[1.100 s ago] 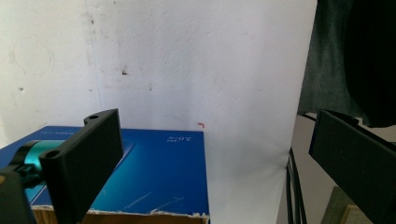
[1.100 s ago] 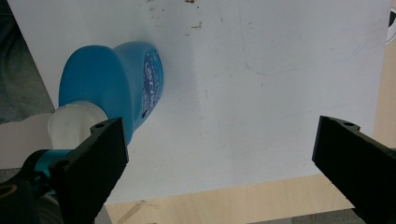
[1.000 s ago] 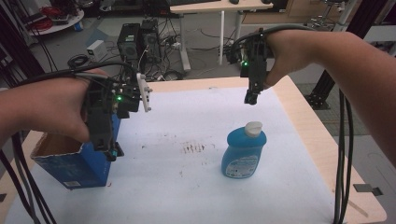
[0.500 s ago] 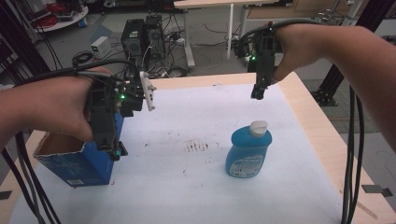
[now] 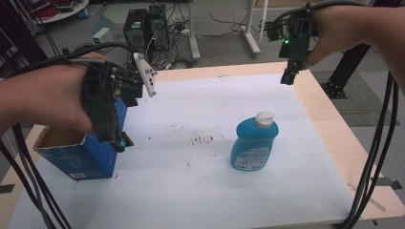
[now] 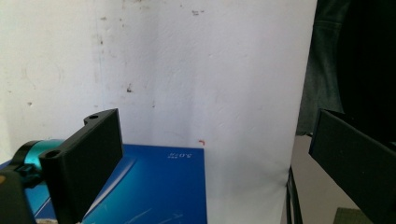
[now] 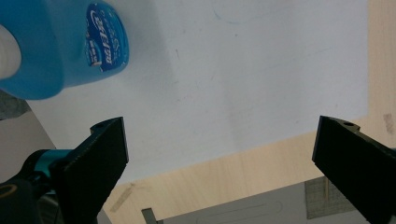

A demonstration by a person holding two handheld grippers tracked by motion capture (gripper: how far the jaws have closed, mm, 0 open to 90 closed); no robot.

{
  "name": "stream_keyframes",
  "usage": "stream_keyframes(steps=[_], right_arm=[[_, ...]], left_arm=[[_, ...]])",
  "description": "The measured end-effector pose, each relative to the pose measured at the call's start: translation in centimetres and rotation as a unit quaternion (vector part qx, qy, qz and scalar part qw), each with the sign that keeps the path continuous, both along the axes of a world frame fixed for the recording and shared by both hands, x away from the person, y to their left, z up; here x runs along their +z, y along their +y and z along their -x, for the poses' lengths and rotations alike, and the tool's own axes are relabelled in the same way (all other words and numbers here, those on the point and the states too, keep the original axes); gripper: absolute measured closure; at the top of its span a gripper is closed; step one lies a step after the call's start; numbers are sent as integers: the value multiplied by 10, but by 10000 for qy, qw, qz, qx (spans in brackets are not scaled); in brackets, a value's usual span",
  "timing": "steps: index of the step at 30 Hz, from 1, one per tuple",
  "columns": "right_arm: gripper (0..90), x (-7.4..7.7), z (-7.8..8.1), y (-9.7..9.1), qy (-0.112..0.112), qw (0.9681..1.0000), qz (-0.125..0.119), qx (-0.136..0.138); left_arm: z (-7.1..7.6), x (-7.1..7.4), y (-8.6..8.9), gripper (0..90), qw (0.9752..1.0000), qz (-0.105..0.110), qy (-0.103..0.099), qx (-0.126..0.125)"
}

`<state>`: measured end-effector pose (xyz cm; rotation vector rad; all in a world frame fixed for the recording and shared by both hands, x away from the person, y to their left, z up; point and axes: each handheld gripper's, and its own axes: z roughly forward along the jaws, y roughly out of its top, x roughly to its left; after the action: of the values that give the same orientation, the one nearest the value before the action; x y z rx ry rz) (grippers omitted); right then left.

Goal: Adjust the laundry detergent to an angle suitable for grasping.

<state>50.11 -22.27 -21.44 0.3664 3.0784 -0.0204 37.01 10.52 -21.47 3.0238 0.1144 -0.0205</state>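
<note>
A blue bottle [image 5: 253, 143] with a white cap stands upright right of the table's middle. It also shows at the top left in the right gripper view as the blue bottle [image 7: 60, 42]. An open-topped blue box [image 5: 79, 155] sits at the left edge. My left gripper [image 5: 120, 139] hangs over the box's right end, open, with the blue box [image 6: 154, 191] just below its jaws and nothing between them. My right gripper [image 5: 286, 77] is raised above the far right corner, open and empty, well apart from the bottle.
A white sheet [image 5: 191, 186] with small brown stains [image 5: 203, 138] covers the wooden table [image 5: 334, 138]. Black cables [image 5: 375, 157] trail from both grippers past the table's sides. Computer cases [image 5: 143, 26] and desk legs stand on the floor behind.
My right gripper has drifted right and farther back, away from the bottle. The left gripper has stayed over the box's right end. Bottle and box have not moved.
</note>
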Motion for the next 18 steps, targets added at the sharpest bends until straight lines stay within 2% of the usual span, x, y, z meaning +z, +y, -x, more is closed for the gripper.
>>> stream_keyframes(steps=[6,9,12,15,17,18], right_arm=[[25,1,3,-14,-14,9999,-36,-137],[25,3,4,-17,-40,9998,-58,-190],[26,5,5,-18,-56,9998,-73,-180],[26,5,6,-18,-54,9998,-79,-185],[25,5,6,-18,-51,9998,-68,-182],[26,5,7,-18,-50,9998,-44,-195]], left_arm=[[-1,0,-5,29,9997,241,39,31],[-2,-1,-10,29,9985,530,38,91],[-2,0,-12,29,9965,819,31,131],[-2,1,-14,29,9935,1110,-97,228],[-2,1,-15,29,9926,1186,-139,226],[-3,0,-16,29,9907,1328,-149,274]])
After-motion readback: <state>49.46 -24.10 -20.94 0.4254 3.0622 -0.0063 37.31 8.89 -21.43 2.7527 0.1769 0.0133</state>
